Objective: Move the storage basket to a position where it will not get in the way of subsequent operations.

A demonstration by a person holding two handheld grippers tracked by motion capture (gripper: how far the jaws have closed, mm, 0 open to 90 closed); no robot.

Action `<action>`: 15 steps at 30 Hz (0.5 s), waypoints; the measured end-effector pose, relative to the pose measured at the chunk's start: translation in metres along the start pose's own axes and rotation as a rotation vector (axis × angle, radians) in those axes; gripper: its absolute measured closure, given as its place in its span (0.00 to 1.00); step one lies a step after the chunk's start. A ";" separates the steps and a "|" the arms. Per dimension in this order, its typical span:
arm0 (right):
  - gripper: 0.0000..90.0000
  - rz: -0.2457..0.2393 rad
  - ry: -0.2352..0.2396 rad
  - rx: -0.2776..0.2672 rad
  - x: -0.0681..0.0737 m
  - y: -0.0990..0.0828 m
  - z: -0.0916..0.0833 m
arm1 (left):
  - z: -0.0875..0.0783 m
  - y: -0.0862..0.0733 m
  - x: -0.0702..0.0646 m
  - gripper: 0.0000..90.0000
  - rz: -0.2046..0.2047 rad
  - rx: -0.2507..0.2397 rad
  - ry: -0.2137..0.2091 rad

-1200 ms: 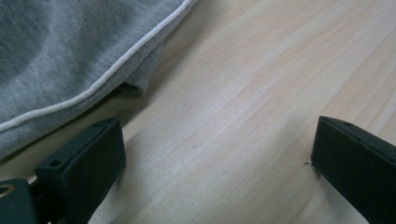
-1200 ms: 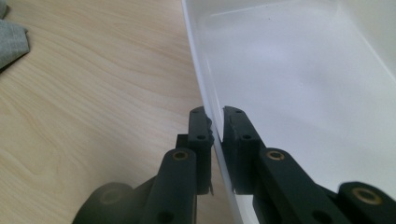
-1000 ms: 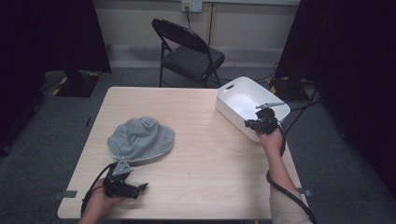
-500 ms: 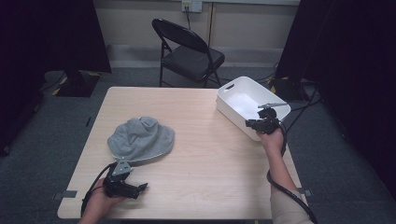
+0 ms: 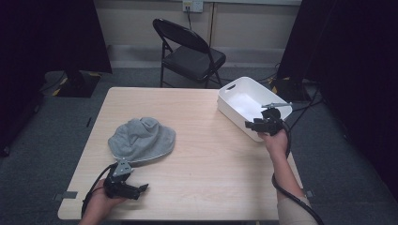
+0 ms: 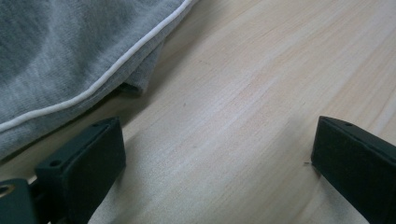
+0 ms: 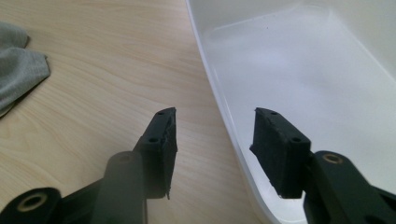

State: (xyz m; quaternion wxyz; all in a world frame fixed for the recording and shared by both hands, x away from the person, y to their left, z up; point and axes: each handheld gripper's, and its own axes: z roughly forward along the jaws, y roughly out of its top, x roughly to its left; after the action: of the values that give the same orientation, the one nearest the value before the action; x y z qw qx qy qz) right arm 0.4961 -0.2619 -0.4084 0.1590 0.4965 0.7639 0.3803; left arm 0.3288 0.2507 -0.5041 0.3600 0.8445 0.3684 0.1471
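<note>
Folding chair (image 5: 191, 52), grey floor (image 5: 70, 117), seemingly carpeted.

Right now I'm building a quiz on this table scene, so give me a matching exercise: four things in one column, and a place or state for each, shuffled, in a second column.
Things:
1. hat
2. bin
3. left gripper
4. right gripper

Places or states:
A. white, nothing in it, at the table's far right corner
B. jaws open over bare wood, just beside the grey brim
C. grey, lying crumpled on the table's left half
D. jaws just opening, one on each side of the white wall, not pressing it

Pairs: 1-C, 2-A, 3-B, 4-D
</note>
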 end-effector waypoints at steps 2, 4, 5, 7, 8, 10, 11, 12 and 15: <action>0.50 -0.002 0.014 -0.002 0.003 0.001 -0.003 | 0.000 0.000 0.000 0.03 0.000 0.000 0.000; 0.45 -0.014 0.009 -0.002 0.008 0.002 -0.006 | 0.000 0.000 0.000 0.03 0.000 0.000 0.000; 0.44 -0.017 0.014 -0.001 0.010 0.003 -0.008 | 0.000 0.000 0.000 0.03 0.000 -0.001 0.000; 0.40 -0.032 0.020 -0.005 0.015 0.003 -0.011 | 0.000 0.000 0.000 0.03 -0.001 -0.001 0.000; 0.38 -0.038 0.022 -0.003 0.019 0.003 -0.013 | 0.000 0.000 0.000 0.03 0.000 -0.001 0.000; 0.36 -0.043 0.029 -0.011 0.024 0.003 -0.017 | 0.000 0.000 0.000 0.03 0.000 0.000 0.000; 0.35 -0.047 0.031 -0.010 0.026 0.003 -0.020 | 0.000 0.000 0.000 0.03 0.000 0.000 0.000; 0.34 -0.046 0.033 -0.013 0.029 0.002 -0.022 | 0.000 0.000 0.000 0.03 -0.001 -0.001 0.000; 0.28 -0.063 0.042 -0.019 0.036 0.001 -0.027 | 0.000 0.000 0.000 0.03 0.000 -0.001 0.000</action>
State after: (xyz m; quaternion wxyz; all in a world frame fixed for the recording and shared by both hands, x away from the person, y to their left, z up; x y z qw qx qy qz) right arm 0.4640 -0.2417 -0.3852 0.1594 0.4626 0.7787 0.3928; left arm 0.3288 0.2506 -0.5042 0.3602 0.8443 0.3685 0.1471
